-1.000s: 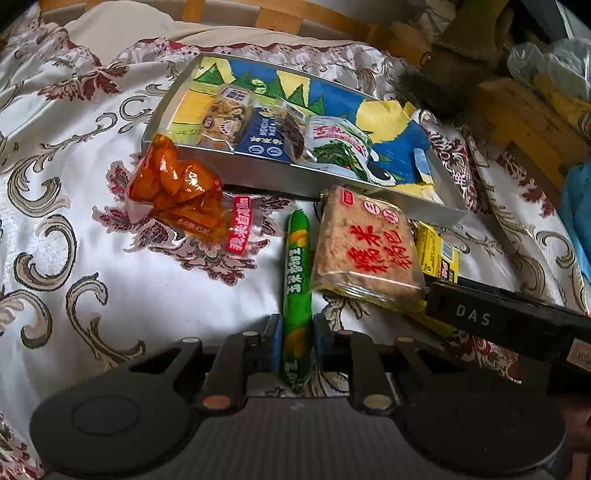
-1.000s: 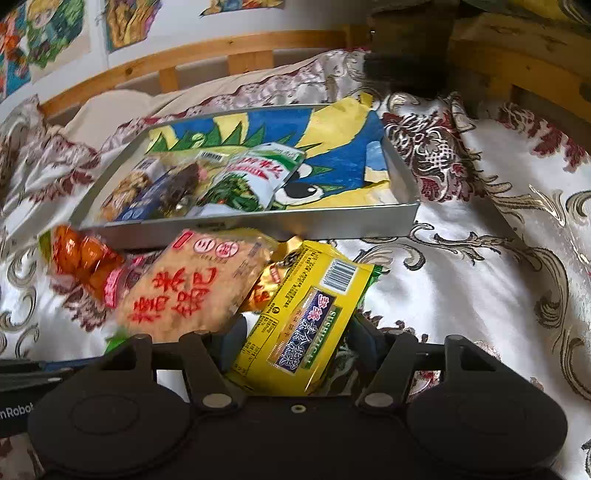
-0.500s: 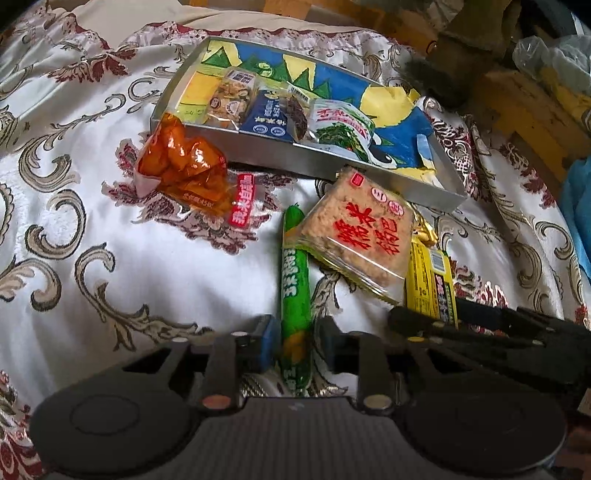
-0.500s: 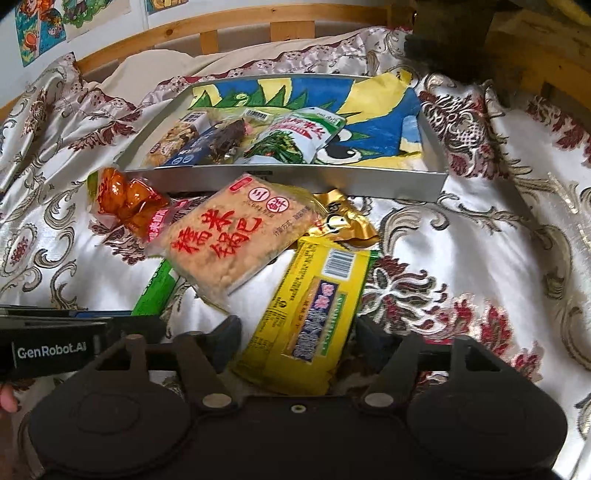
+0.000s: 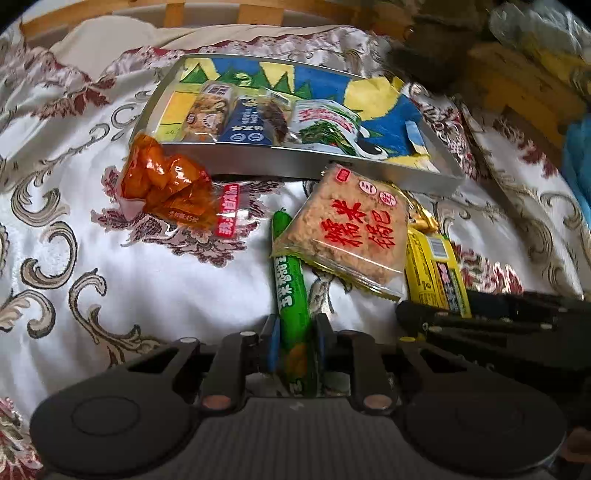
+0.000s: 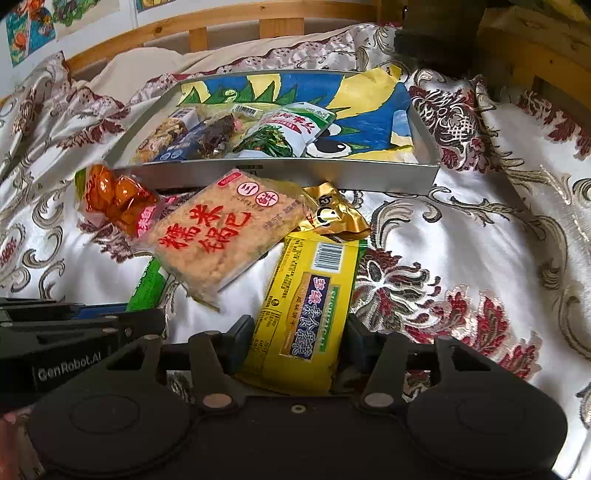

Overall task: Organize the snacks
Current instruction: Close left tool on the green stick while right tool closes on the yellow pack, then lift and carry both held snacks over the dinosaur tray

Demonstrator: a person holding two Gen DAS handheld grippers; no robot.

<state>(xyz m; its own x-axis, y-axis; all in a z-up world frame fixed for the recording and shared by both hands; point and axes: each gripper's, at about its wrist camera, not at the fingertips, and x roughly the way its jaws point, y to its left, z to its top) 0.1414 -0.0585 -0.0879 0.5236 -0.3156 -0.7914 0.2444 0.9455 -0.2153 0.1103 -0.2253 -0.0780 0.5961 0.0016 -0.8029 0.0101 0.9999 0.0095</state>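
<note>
My left gripper (image 5: 295, 325) is shut on the near end of a green sausage stick (image 5: 288, 273) that lies on the bedspread. My right gripper (image 6: 300, 328) is closing, and its pads touch both long edges of a yellow packet (image 6: 310, 295). A rice cracker pack with red characters (image 5: 354, 229) rests across the stick's far end and beside the yellow packet. An orange snack bag (image 5: 166, 188) lies to the left, against the tray's front wall. The silver tray (image 5: 295, 166) lies beyond with three packets in its left half. A gold wrapper (image 6: 332, 214) peeks out behind the yellow packet.
The tray's right half shows only its cartoon liner (image 6: 369, 110). Patterned bedspread (image 6: 480, 240) spreads out to the right, with a wooden bed frame (image 6: 280, 22) behind. The left gripper's body (image 6: 74, 332) sits close beside my right one.
The left jaws eased off the green stick and have shut on it again. The right jaws widened, then narrowed onto the yellow packet, which now lies straighter between them.
</note>
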